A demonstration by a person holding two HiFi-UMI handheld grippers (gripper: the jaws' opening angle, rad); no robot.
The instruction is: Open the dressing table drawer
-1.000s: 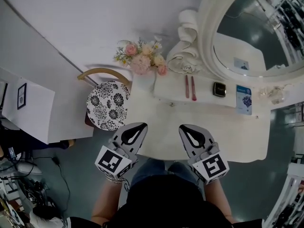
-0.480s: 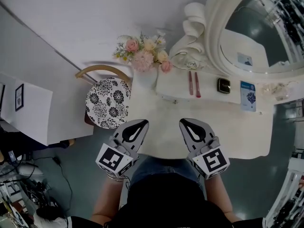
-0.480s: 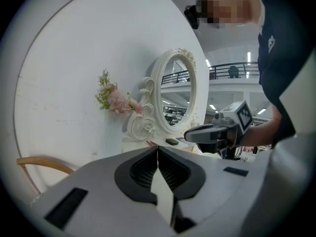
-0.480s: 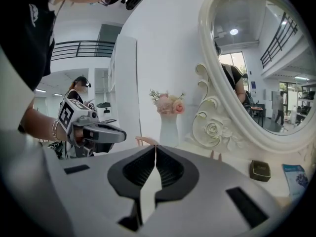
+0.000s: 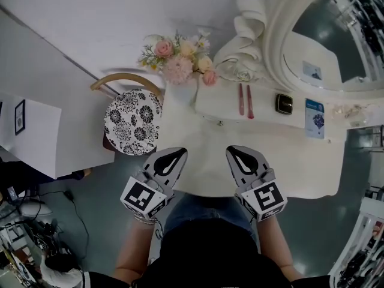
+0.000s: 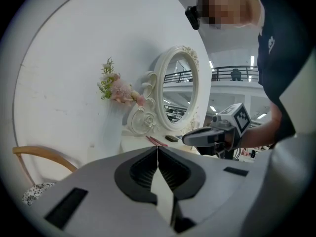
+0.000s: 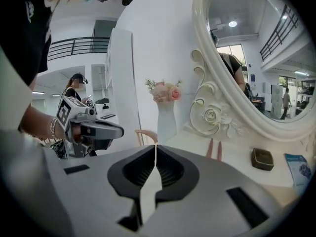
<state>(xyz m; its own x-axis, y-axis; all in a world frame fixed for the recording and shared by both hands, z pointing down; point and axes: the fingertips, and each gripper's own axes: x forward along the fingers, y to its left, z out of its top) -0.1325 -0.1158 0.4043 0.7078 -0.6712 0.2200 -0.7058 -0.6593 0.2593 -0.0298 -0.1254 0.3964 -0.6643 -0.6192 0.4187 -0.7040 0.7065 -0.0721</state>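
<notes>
The white dressing table (image 5: pixel 288 167) lies below me. A raised shelf (image 5: pixel 216 104) runs along its back, and a small knob (image 5: pixel 219 123) shows on that shelf's front; the drawer front itself is hidden from above. My left gripper (image 5: pixel 182 150) hovers over the table's near left corner, shut and empty. My right gripper (image 5: pixel 230 149) hovers beside it over the near edge, also shut and empty. In the left gripper view the jaws (image 6: pixel 157 147) meet at the tip. In the right gripper view the jaws (image 7: pixel 156 145) meet too, pointing toward the shelf.
On the shelf lie two pink sticks (image 5: pixel 245 99), a small black box (image 5: pixel 284 104) and a blue card (image 5: pixel 312 117). A vase of flowers (image 5: pixel 180 71) and an oval mirror (image 5: pixel 336 35) stand at the back. A chair with a floral cushion (image 5: pixel 132 122) stands to the left.
Both grippers have sunk a little at the table's near edge, still side by side and shut. The view has shifted, so the table sits slightly higher in the picture.
</notes>
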